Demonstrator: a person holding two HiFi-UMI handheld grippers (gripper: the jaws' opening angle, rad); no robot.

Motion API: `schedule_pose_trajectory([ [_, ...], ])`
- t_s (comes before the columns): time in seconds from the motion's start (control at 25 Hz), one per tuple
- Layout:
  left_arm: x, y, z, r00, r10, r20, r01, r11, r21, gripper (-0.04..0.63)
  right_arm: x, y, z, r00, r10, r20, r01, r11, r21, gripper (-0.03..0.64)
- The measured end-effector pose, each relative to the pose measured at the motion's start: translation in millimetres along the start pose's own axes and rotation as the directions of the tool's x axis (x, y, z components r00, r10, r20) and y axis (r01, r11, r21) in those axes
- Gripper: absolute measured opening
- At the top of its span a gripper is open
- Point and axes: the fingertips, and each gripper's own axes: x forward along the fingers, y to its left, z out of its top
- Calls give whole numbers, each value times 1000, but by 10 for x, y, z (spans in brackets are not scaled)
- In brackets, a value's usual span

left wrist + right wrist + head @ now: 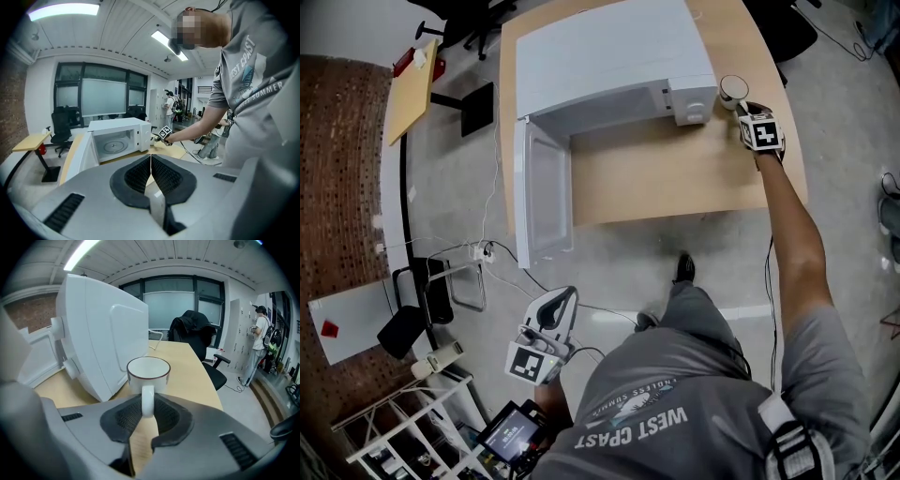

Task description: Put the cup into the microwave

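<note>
Holds the left gripper point(150, 158) low beside the hip, well short of the table point(675, 178), with jaws pressed flat together on nothing. Meets next, at the table's left, the door point(546, 192) of the microwave point(609, 66), swung fully open toward the near side, with the cavity point(114, 144) and its turntable showing behind. Reaches farther out with the right gripper point(147, 405) to the table's right end and pinches the handle point(147, 399) of the white cup point(148, 372) between its pads, grasping the cup by that thin loop alone. Finds the cup upright on the wood, just beside the microwave's right wall, near the control-panel corner; cannot tell whether touching that wall. Risks, from here, a pivot about the narrow handle once lifted, with the weight hanging ahead of the pads: a dipped rim or a slip free. Risks also a knock against the microwave's front corner in rounding it toward the opening, given so little room beside the wall. Could clip the cavity's upper edge if brought in too high or tilted. Needs a firm pinch and a wide, level path.
</note>
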Motion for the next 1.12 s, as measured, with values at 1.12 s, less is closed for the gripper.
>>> schedule_pose_trajectory([
  [1.12,-604,-224,503,959,-123,254,85,984,157,21,-3006,1077,1086,951,99,293,-55,987,-154,71],
])
